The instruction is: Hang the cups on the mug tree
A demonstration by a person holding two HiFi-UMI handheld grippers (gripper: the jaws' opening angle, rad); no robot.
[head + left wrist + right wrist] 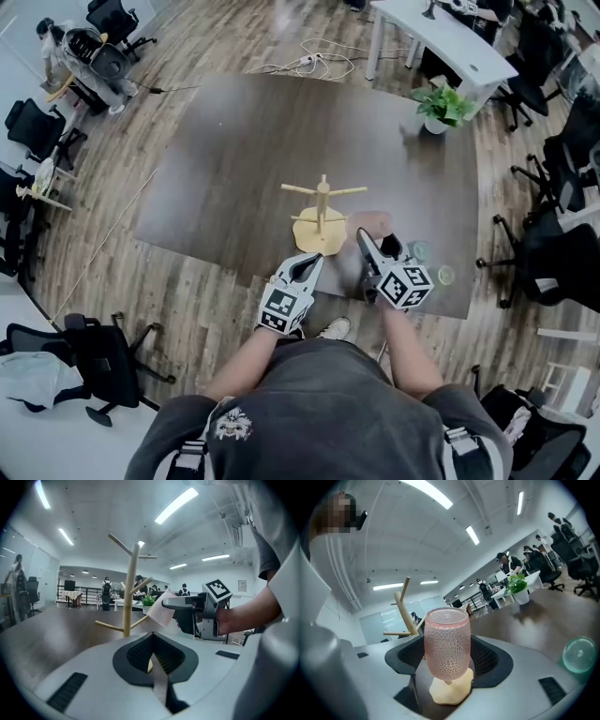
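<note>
Right gripper (366, 239): jaws clamped on pink textured cup (446, 641), held just right of wooden mug tree (322, 217) on dark table (225, 159) | left gripper (152, 656): jaws pressed together, empty, near tree base

Setting was an open-plan office. Black swivel chairs (36, 128) ringed a wood-plank floor (206, 37), with a white desk (450, 42) and a potted plant (442, 106) nearby. Strip lights (176, 506) ran along the ceiling (117, 508); people (107, 592) stood at the far end.
</note>
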